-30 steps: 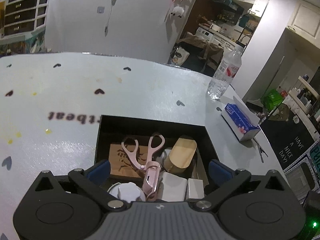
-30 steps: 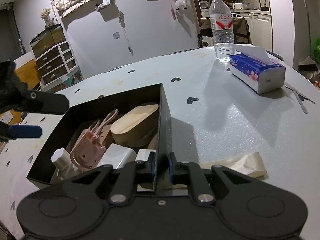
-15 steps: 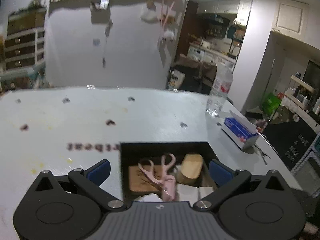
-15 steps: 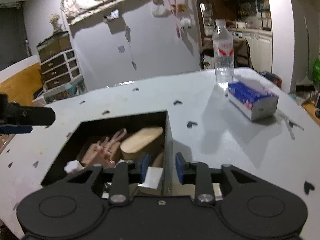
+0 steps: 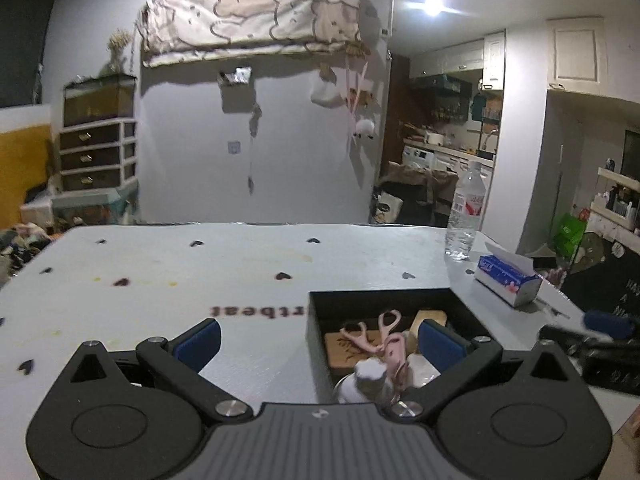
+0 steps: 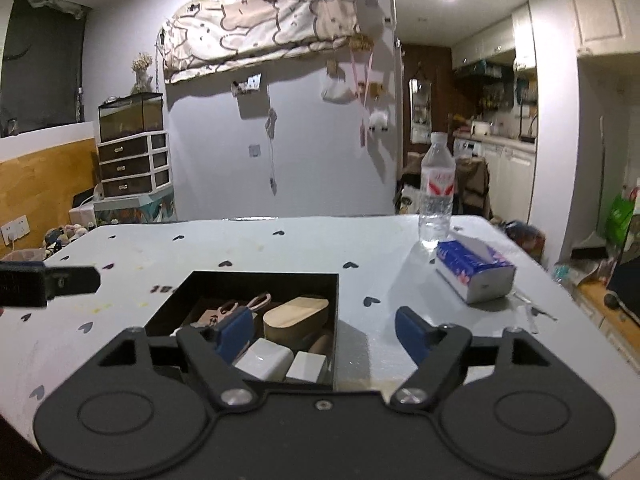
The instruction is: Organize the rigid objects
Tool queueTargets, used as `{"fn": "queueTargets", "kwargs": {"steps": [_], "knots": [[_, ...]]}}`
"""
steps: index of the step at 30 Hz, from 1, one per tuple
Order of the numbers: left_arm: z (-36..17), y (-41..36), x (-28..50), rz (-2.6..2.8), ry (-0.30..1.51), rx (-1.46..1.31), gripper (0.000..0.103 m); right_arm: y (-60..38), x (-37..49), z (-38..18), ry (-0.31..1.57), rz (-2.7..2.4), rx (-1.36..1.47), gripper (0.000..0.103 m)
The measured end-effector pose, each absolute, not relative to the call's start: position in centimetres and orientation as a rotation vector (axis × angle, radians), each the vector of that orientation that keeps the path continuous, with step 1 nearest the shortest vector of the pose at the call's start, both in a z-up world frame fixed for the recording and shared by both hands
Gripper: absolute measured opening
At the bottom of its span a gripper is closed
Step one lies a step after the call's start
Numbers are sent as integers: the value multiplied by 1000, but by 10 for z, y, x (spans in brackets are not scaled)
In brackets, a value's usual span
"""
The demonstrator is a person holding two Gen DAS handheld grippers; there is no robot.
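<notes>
My tongs' blue pads (image 6: 236, 332) on black arms, black box (image 6: 256, 280) at lower centre, pink scissors (image 5: 384, 336) and tan wooden block (image 6: 296, 318) inside, pale grey table (image 6: 280, 248) dotted with dark hearts, blue-and-white tissue pack (image 6: 474, 270) at right.

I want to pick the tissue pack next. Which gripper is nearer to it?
Right. The right gripper, open, has the tissue pack just ahead to its right. The left gripper, open, is beyond the black box, further from the pack.
</notes>
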State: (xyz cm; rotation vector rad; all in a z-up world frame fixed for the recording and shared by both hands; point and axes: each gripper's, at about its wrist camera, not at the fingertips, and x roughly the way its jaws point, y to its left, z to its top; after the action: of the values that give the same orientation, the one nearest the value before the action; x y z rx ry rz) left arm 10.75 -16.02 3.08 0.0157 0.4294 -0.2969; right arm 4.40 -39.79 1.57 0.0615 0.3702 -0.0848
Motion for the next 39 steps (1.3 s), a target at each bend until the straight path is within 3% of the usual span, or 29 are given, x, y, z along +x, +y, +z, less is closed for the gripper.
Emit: {"fn": "queueTargets", "kwargs": {"steps": [12,39], "knots": [[7,-132,48,-253,376,24,103,-380,-18,8,275,-116,30,102],[2,-123,20,-256,358,31,103,-370,-35,4,274,-136,24,103]]}}
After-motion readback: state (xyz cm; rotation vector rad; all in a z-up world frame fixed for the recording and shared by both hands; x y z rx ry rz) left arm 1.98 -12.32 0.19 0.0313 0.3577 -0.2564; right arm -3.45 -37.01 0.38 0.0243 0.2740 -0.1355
